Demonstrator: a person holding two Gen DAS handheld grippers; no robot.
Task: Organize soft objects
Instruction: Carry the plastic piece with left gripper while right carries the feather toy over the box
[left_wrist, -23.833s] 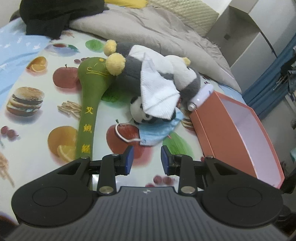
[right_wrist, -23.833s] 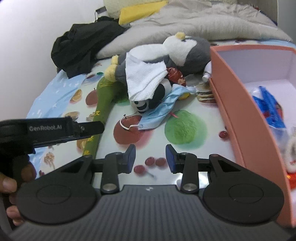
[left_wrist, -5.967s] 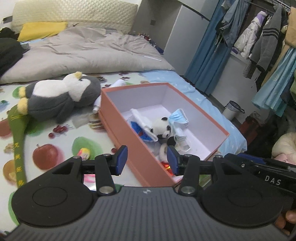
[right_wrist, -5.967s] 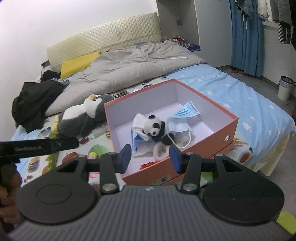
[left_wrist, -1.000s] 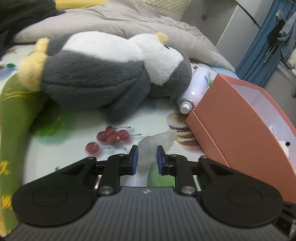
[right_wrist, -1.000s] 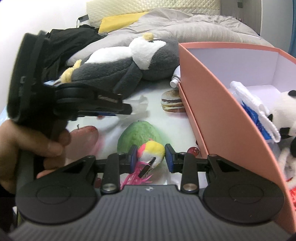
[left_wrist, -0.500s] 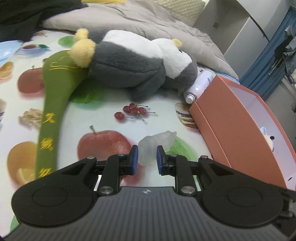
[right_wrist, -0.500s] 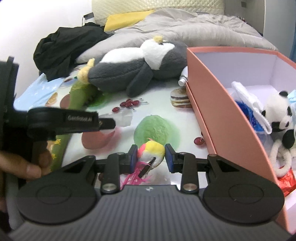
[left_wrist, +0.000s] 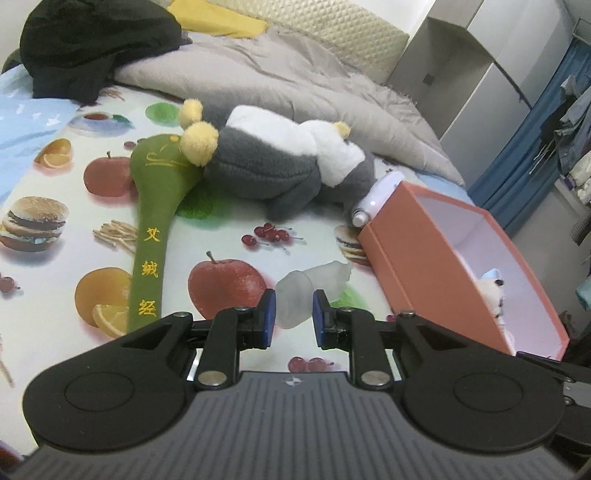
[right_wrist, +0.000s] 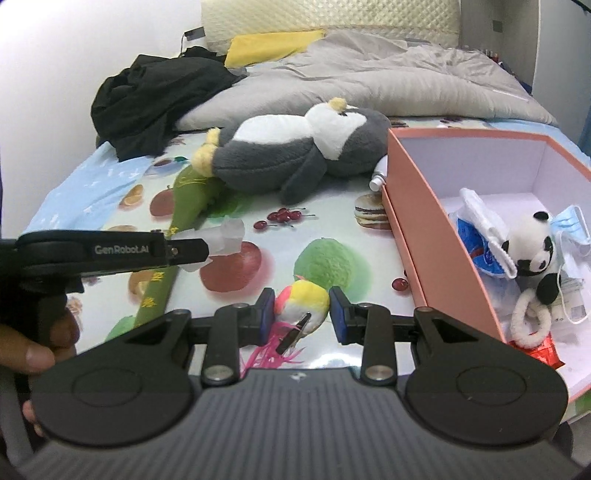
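My left gripper (left_wrist: 290, 314) is shut on a translucent white soft piece (left_wrist: 299, 299), held above the fruit-print sheet; the piece also shows in the right wrist view (right_wrist: 225, 236). My right gripper (right_wrist: 302, 310) is shut on a small pink, yellow and white toy bird (right_wrist: 303, 306) with pink tail feathers. A big grey and white plush penguin (left_wrist: 280, 166) (right_wrist: 295, 151) lies beyond, next to a green plush stick (left_wrist: 155, 221). The orange box (right_wrist: 417, 221) (left_wrist: 413, 254) at right holds a small panda (right_wrist: 532, 247), face masks and other soft items.
A white bottle (left_wrist: 376, 199) lies between the penguin and the box corner. Black clothing (right_wrist: 155, 96) and a grey duvet (right_wrist: 388, 81) lie at the back of the bed. The left gripper's body (right_wrist: 110, 251) reaches in from the left in the right wrist view.
Both grippers have pulled back and up from the bed with their objects held. The penguin and box look farther away than half a second ago.
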